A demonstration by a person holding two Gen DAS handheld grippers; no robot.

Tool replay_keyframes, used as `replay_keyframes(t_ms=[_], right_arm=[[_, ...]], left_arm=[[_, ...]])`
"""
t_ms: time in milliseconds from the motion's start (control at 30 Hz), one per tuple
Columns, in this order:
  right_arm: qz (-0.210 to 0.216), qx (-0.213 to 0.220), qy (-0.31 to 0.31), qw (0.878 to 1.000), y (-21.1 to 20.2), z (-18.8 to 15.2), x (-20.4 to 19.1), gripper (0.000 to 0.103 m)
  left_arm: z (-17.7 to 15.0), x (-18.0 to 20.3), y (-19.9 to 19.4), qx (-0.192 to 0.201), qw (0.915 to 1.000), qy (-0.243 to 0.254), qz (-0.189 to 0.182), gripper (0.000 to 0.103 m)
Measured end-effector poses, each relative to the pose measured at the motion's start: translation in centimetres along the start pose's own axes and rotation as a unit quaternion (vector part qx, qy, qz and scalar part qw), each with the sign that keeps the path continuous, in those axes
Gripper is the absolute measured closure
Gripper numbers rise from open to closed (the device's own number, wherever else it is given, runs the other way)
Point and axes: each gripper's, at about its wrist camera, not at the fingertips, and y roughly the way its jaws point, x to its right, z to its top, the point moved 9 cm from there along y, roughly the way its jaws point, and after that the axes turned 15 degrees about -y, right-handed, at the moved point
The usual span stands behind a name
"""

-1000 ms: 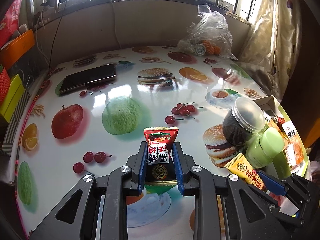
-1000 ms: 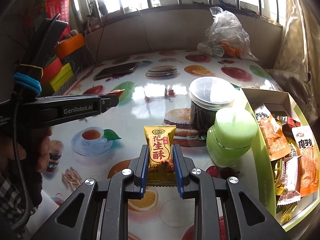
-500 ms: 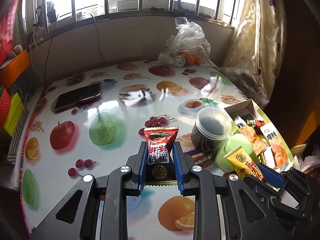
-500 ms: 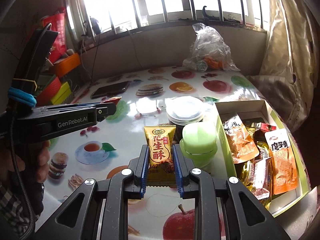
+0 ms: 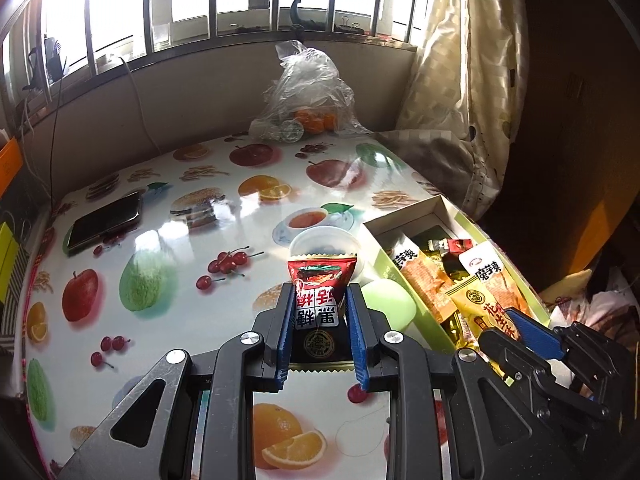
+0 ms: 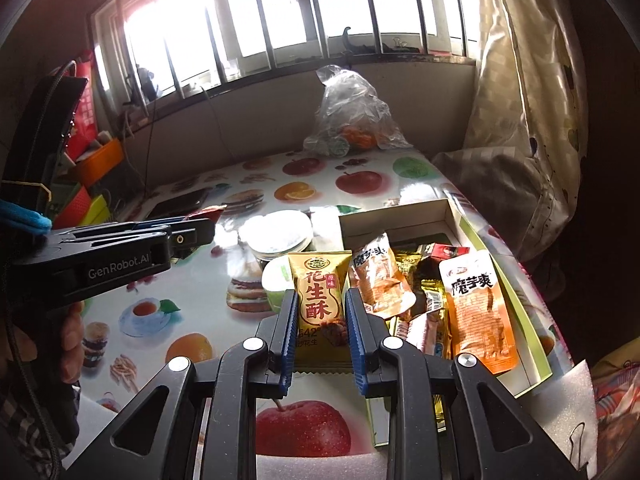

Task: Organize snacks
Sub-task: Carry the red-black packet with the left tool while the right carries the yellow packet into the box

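The left gripper (image 5: 319,312) is clamped on a red snack packet (image 5: 319,296), pinching it by its lower half so the crimped top stands free above the blue pads, and the right gripper (image 6: 320,316) is clamped the same way on a yellow peanut-crisp packet (image 6: 320,296). The likeliest trouble is that either slick, thin wrapper slides or twists out between the pads while it is carried, since only the edges are squeezed. A second risk is a knock: a clear-lidded jar (image 5: 326,246) and a pale green container (image 5: 387,306) stand just left of the open snack box (image 5: 404,220), right on the way in, and a low swing from the left could tip them. The two grippers also work close together, the right one showing at the lower right edge of the left view, so they could collide over the box. The box lies on the fruit-print table (image 5: 168,240), ahead and to the right of both grippers, already crowded with orange packets (image 6: 476,312), so a packet let go near the rim could slip back out onto the table.
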Motion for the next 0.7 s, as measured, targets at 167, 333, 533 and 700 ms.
replay_keyframes(t_ms=[167, 333, 533, 700], right_arm=[[-0.014, 0.001, 0.013, 1.000, -0.7, -0.6, 2.0, 0.081], [-0.027, 0.000, 0.025, 0.999, -1.3, -1.1, 3.9, 0.081], [-0.040, -0.003, 0.035, 0.999, -1.7, -1.9, 5.8, 0.081], [-0.050, -0.010, 0.045, 0.998, -1.5, -2.6, 7.5, 0.081]], left_arm=[[-0.2, 2.5, 0.4, -0.005, 0.9998, 0.011, -0.014, 0.077], [-0.6, 4.9, 1.1, -0.012, 0.9994, 0.022, -0.025, 0.077], [-0.9, 7.1, 2.0, -0.022, 0.9987, 0.028, -0.037, 0.077], [-1.3, 8.8, 3.5, -0.038, 0.9980, 0.025, -0.044, 0.077]])
